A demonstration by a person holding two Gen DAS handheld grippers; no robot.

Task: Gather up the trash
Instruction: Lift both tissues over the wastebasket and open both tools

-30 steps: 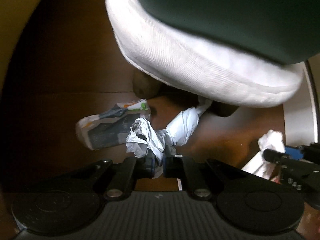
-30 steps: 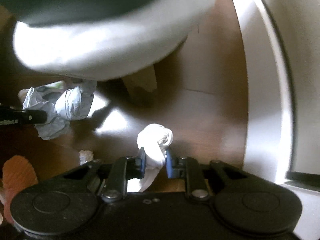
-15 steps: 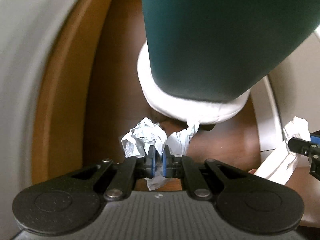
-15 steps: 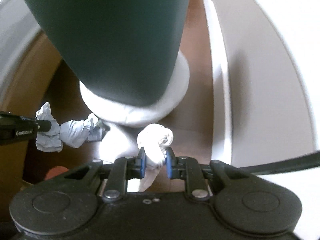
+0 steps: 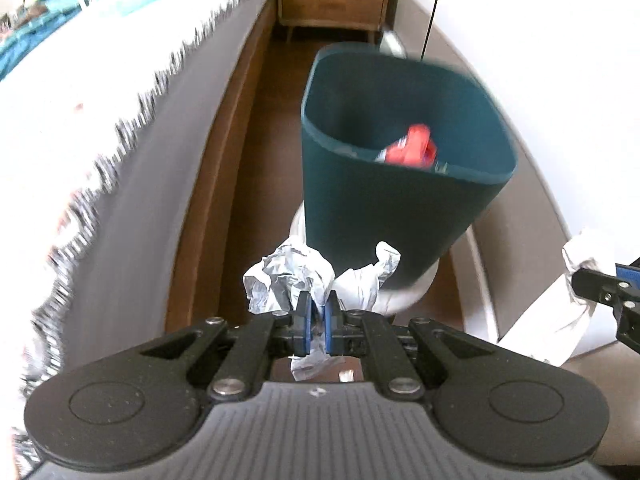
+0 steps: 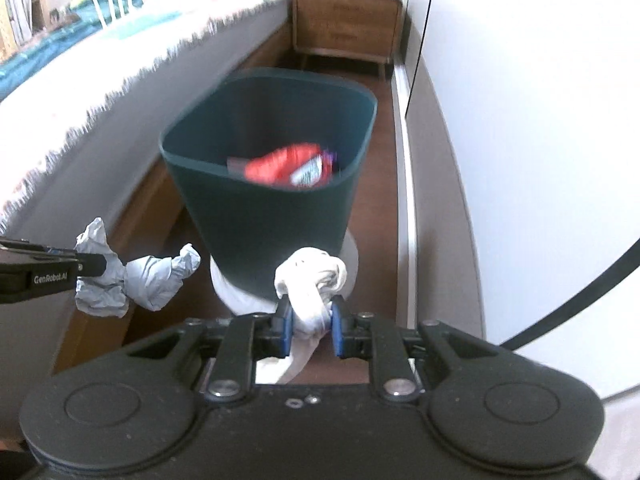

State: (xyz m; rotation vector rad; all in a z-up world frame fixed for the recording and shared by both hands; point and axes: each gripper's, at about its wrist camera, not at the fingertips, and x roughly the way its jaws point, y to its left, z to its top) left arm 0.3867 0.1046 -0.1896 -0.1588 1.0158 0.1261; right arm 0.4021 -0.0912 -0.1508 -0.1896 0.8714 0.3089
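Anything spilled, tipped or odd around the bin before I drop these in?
Nothing stands out. The dark green bin stands upright on the floor with a red wrapper inside. Crumpled grey paper and a white tissue wad are both held clear of the rim.

"GenRobot.AI" in white letters on the black left gripper (image 6: pixel 90 266), red wrapper's (image 6: pixel 290 164) print too blurred to read

The bin (image 6: pixel 276 216) looks like smooth matt dark-green plastic with a glossy red wrapper (image 6: pixel 288 166) inside, the crumpled grey wad (image 5: pixel 290 276) is thin crinkly paper or plastic, the white knotted bundle (image 6: pixel 312 280) looks like soft cloth, and the floor (image 5: pixel 260 184) is shiny brown wood.
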